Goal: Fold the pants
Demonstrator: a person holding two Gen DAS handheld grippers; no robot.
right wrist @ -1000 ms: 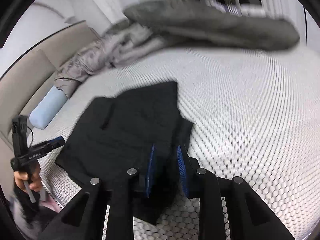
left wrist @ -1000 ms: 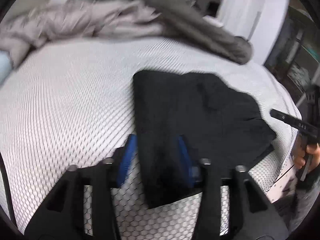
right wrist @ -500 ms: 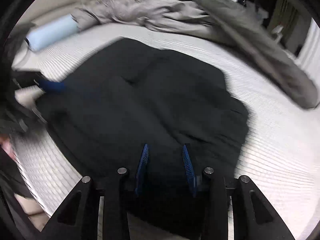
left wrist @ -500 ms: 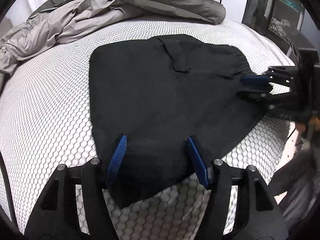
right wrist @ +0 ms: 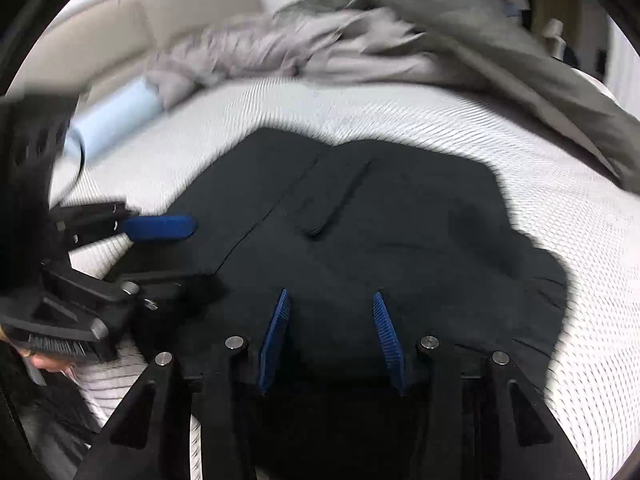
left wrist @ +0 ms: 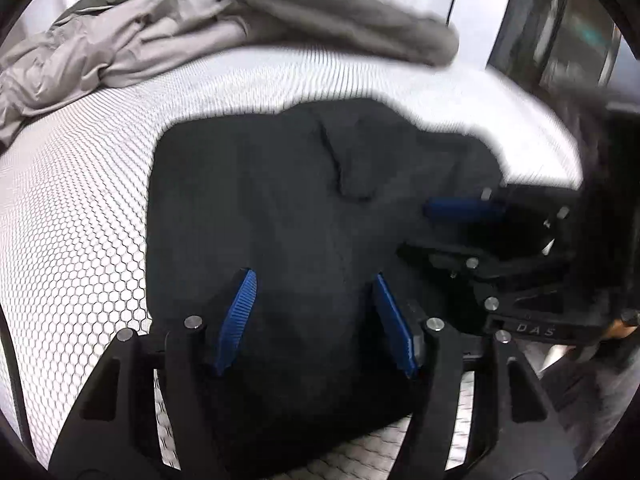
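Observation:
The black pants (left wrist: 280, 208) lie folded in a compact pile on the white mesh bed; they also fill the middle of the right wrist view (right wrist: 400, 220). My left gripper (left wrist: 314, 280) is open, its blue pads over the near edge of the pants. My right gripper (right wrist: 330, 300) is open over the pants' near edge too. Each gripper shows in the other's view: the right one (left wrist: 460, 232) at the pants' right edge, the left one (right wrist: 160, 248) at their left edge. Whether the pads touch the cloth I cannot tell.
A rumpled grey blanket (left wrist: 180, 36) lies across the far side of the bed, also in the right wrist view (right wrist: 440, 40). A light blue bolster (right wrist: 116, 116) lies at the left by the beige headboard. The bed edge runs near the right gripper (left wrist: 560, 152).
Both grippers have moved in closer over the pants from opposite sides. The right gripper's jaws have widened. The pants look more bunched at their right edge.

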